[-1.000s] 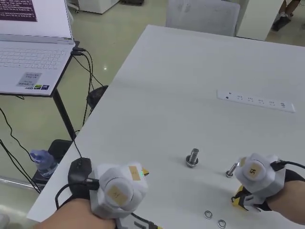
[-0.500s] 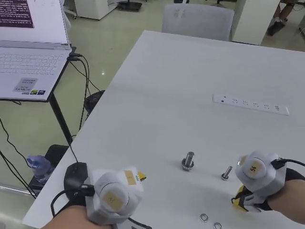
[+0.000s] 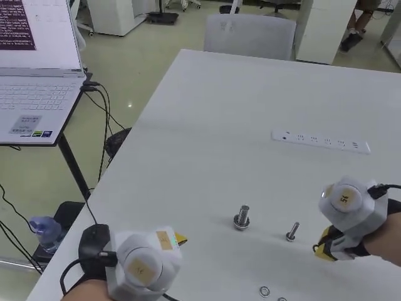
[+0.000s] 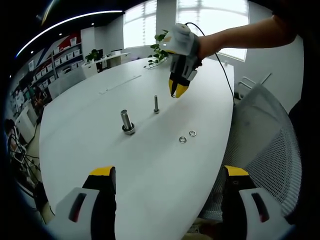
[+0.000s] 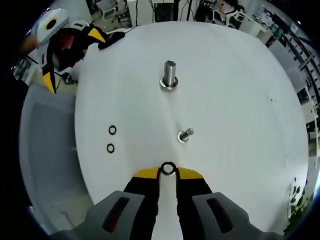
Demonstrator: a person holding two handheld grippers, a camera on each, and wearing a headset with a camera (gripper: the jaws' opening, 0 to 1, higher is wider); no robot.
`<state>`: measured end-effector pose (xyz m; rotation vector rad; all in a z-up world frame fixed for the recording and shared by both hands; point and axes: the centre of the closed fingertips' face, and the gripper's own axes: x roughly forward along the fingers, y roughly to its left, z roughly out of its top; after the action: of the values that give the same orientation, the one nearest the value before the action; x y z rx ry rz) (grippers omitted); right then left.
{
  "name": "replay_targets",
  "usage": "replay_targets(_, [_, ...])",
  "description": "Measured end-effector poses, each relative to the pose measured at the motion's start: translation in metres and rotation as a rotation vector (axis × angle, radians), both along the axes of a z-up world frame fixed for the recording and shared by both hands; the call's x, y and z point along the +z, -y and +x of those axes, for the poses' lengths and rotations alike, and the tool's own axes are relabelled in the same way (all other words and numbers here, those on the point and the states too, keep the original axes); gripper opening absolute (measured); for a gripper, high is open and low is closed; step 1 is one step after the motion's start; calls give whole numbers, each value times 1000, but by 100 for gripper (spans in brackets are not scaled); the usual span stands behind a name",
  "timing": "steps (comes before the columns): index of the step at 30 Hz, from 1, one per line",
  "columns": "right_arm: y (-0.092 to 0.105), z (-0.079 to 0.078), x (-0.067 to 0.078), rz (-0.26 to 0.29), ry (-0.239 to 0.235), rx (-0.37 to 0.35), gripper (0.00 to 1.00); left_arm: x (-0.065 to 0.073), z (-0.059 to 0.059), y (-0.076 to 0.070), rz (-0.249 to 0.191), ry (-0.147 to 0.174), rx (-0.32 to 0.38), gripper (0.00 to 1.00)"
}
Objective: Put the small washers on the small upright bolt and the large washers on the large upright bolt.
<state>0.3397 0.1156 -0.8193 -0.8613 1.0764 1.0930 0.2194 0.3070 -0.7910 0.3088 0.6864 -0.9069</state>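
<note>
- Right gripper (image 5: 168,175) jaws are almost shut, the tips pinching a washer (image 5: 168,163) by its rim, near the small bolt (image 5: 185,134) but apart from it.
- Left gripper (image 4: 169,171) jaws stand wide apart and empty, over the table (image 4: 150,165) edge.
- Two loose washers (image 5: 109,130) lie flat, side by side, well apart from the large bolt (image 5: 169,75), which has a ring at its base.
- Judgement: the washers are light, stiff, thin and slippery. An edge pinch that leaves the hole clear suits threading.

Bright, even light — windows (image 4: 145,15) glare; soft shadows; fisheye edges bend.
</note>
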Motion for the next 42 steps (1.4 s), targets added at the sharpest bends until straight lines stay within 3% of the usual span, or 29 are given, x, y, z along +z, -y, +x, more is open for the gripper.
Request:
replay_targets(6, [-13, 16, 14, 23, 18, 7, 13, -2, 0, 1, 1, -1, 3, 87])
replay_targets(14, [-26, 26, 19, 20, 26, 17, 13, -3, 1, 0, 1, -3, 12, 86])
replay_targets(42, [-34, 34, -1, -18, -2, 50, 13, -8, 7, -4, -7, -17, 17, 86])
